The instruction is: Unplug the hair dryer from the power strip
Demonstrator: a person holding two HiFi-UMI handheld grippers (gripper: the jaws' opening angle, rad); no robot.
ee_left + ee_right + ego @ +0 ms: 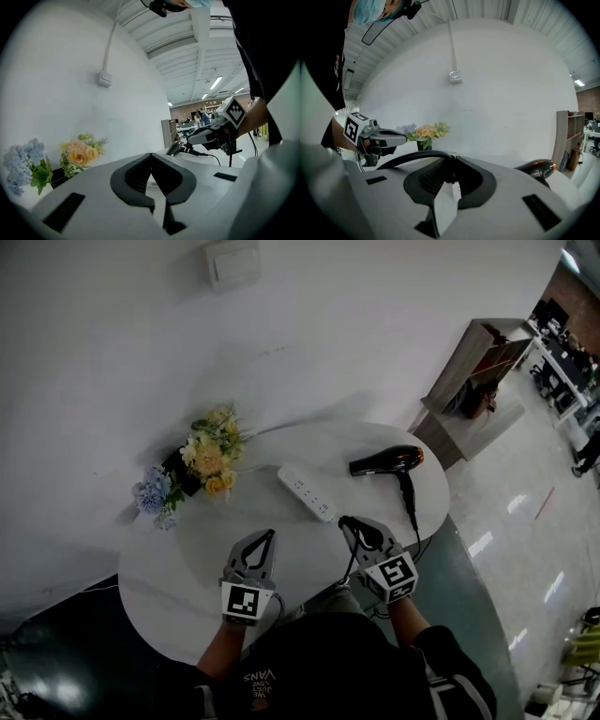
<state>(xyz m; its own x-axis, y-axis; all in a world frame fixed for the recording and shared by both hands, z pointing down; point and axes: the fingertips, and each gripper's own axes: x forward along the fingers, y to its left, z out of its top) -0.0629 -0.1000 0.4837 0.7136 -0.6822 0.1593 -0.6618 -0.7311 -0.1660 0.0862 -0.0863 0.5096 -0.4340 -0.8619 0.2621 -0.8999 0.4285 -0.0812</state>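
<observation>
Closest, lower centre, R gripper (348,521) narrowly pinches hair dryer's (389,461) plug (451,161), prob. light & rigid, off pwr strip (307,491); L gripper (270,534) closed, empty; hold plug body, not floppy cord (411,498).

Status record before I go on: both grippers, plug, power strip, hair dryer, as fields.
left gripper: jaws shut, empty
right gripper: jaws shut on plug, black cord trailing from it
power strip: flat on table, no plug seen in it
hair dryer: lying on table, right of the power strip
flowers: far left of table, by the wall
</observation>
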